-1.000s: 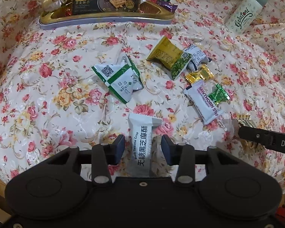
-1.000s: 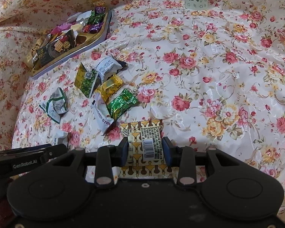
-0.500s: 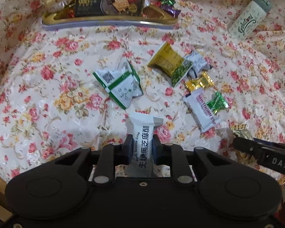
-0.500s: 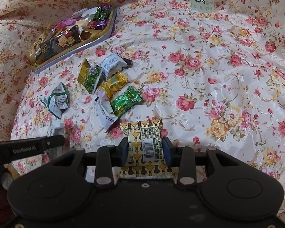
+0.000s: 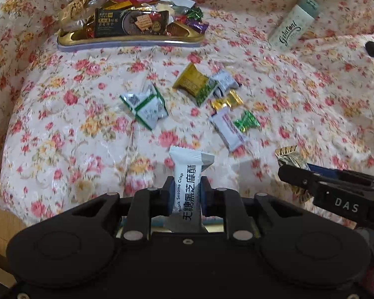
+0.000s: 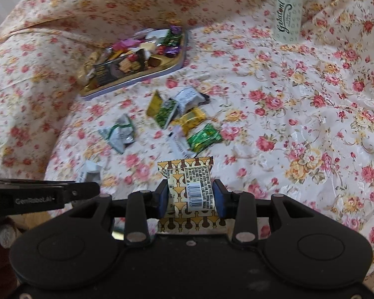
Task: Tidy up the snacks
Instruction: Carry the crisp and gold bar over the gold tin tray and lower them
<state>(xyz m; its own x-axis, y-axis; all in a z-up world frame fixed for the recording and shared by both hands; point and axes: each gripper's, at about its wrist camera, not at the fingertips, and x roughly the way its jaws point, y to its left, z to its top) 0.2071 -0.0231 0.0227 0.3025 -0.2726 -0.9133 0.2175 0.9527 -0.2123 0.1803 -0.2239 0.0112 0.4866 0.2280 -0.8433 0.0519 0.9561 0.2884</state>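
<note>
**Left wrist and right wrist views: two wrapped snacks in hand, loose lot pending**

Item 1. Sesame crisp packet (image 5: 187, 184), white, clamped across its middle by the left gripper (image 5: 186, 193). Judged light, with a brittle bar inside slick film; a hold across the flat body suits it, with gentle pressure.

Item 2. Patterned packet (image 6: 190, 191), yellow and brown, barcode label up, clamped by the right gripper (image 6: 190, 195). Judged equally light and crinkly.

Item 3. Tray (image 5: 127, 41), gold, heaped with snacks, toward the far left of the flowered cloth (image 5: 62, 124) covering the table.

Item 4. Loose wrappers mid-cloth: green-and-white packet (image 5: 145, 107), yellow packet (image 5: 190, 81), green candy (image 6: 204, 138).

View notes. Left wrist view reads the sesame lettering and shows the right gripper from the side. Right wrist view alone shows the barcode, and the bottle (image 6: 286, 22) standing upright.
</note>
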